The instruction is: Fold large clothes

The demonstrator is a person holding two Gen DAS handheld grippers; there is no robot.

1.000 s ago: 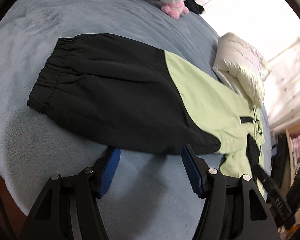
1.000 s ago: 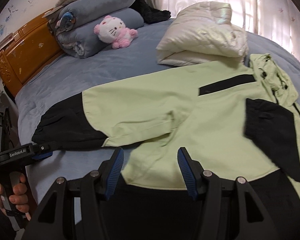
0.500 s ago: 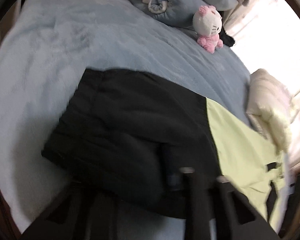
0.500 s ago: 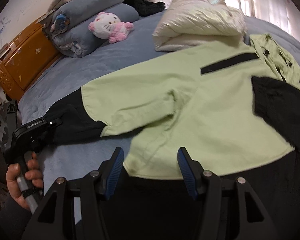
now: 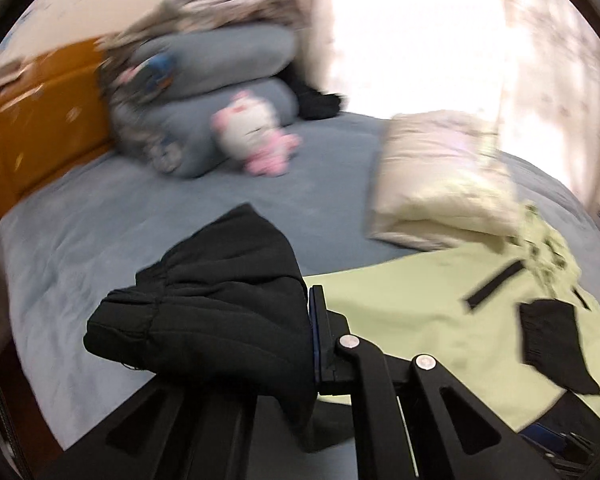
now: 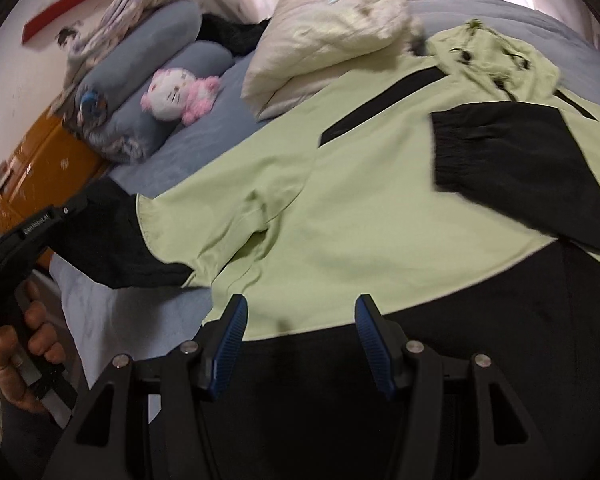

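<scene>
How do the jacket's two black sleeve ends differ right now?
The left sleeve end is bunched and lifted off the bed, clamped in the left gripper; the right sleeve end lies flat. The left one reaches out beyond the jacket's green body; the right one is folded across it, untouched by the open right gripper. Both are black with gathered cuffs.

Jacket [image 6: 340,200] on bed [image 6: 204,148], plush toy [image 6: 180,94] behind, pillow [image 6: 324,36] beside
</scene>
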